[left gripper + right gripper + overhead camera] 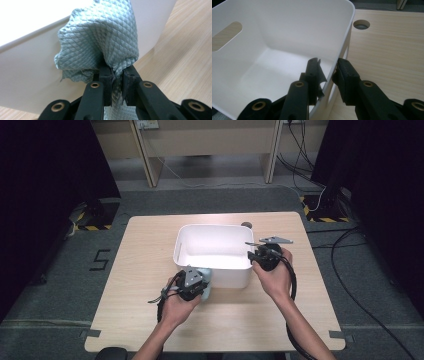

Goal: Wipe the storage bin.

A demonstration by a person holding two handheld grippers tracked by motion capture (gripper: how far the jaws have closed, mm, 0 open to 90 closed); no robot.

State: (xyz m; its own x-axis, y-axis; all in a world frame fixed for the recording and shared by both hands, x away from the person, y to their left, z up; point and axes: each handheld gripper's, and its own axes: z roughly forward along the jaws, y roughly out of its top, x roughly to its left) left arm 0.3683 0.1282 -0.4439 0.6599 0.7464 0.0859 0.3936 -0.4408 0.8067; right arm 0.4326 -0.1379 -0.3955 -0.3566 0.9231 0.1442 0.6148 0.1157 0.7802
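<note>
Wooden table (150, 320) held our white plastic bin (214, 242). Left gripper (117, 75) pinched soft, light teal waffle-weave cloth (100, 37) vs. bin's outer wall; right gripper (329, 72) clamped stiff rim, best hold.

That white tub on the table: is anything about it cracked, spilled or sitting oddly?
Nothing stands out. The white tub sits flat on the table, with no cracks or spills to be seen. The right gripper straddles its side wall, one jaw inside and one outside. The left gripper pinches a bunched blue-green cloth against the tub's outer wall.
</note>
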